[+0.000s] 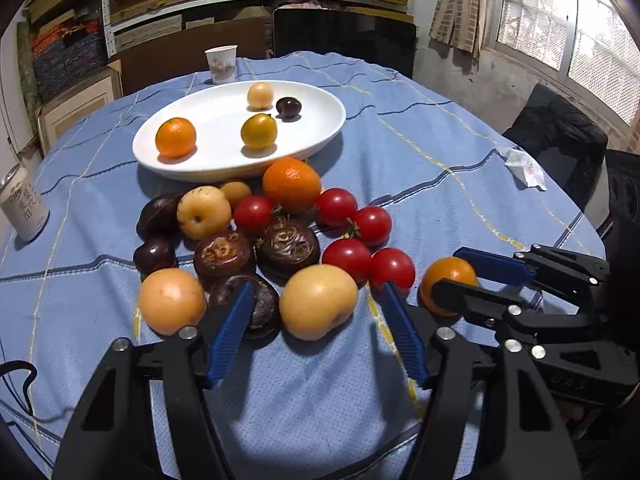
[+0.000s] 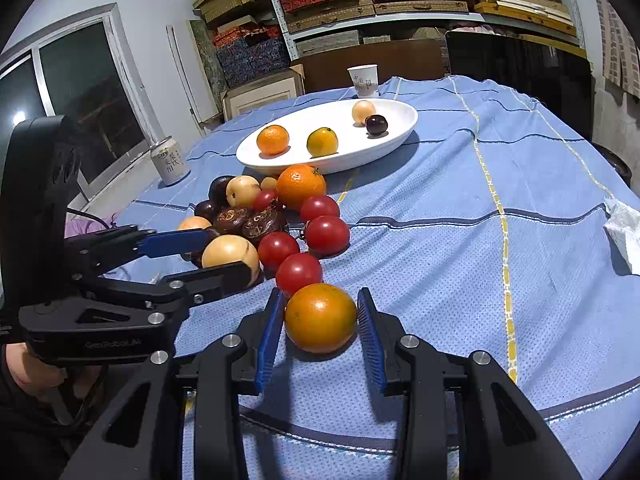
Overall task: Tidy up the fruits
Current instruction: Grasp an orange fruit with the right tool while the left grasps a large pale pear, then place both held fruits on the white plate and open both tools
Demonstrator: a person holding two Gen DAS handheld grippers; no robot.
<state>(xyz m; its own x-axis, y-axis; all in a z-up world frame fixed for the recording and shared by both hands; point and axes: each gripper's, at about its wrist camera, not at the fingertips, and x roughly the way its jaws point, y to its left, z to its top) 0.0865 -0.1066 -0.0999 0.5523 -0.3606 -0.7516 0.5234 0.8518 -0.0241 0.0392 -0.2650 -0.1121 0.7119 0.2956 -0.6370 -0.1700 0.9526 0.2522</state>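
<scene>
With the right gripper (image 2: 320, 320) narrowly clasping the orange fruit (image 2: 320, 318) and the left gripper (image 1: 316, 312) half-wide around a yellow fruit (image 1: 318, 300), lift gently toward the plate (image 2: 288, 156)

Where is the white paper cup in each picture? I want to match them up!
Left wrist view: the white paper cup stands top left of centre, just behind the white plate.
Right wrist view: the cup stands top centre, again just behind the plate.
Shared landmark: the white plate holding four fruits.

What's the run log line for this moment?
stage: picking | left gripper: open around pale fruit | right gripper: shut on nearest orange fruit | plate: four fruits
</scene>
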